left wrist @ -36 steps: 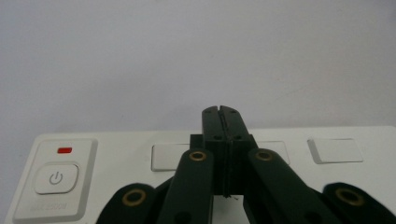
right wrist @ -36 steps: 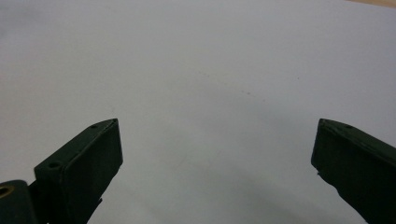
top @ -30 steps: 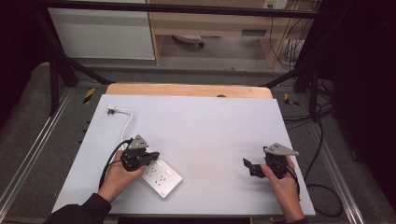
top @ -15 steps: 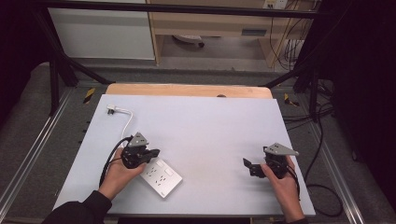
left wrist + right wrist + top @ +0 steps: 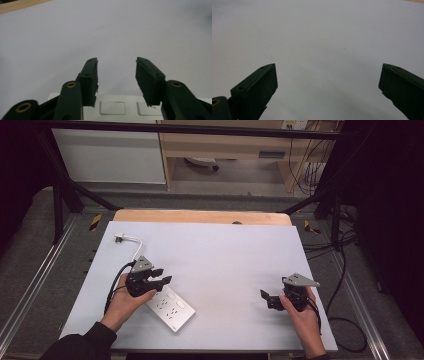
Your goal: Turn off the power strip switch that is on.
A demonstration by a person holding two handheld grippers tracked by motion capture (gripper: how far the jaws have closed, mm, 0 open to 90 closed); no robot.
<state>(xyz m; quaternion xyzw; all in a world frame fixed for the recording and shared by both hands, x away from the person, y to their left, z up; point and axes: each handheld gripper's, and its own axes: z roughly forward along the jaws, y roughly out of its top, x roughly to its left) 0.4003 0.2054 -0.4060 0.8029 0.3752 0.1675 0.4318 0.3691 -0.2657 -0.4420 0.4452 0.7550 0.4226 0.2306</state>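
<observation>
A white power strip (image 5: 172, 309) lies flat at the front left of the white table top (image 5: 225, 255). Its white cord (image 5: 136, 242) runs back to a plug (image 5: 119, 237) near the far left corner. My left gripper (image 5: 162, 276) hovers over the strip's far end, held by a hand. Its jaws have just been opening and stand apart with nothing between them. The left gripper view has the left gripper (image 5: 117, 61) above the strip's sockets (image 5: 112, 108). My right gripper (image 5: 266, 299) rests at the front right, open wide over bare table, as the right gripper (image 5: 328, 66) view confirms.
A wooden strip (image 5: 200, 216) borders the table's far edge. Black frame bars (image 5: 60, 195) stand at the back left and right. Loose cables (image 5: 345, 325) lie on the floor off the right side.
The left gripper's jaws have spread apart over the power strip's end. Both hands have stayed about where they were.
</observation>
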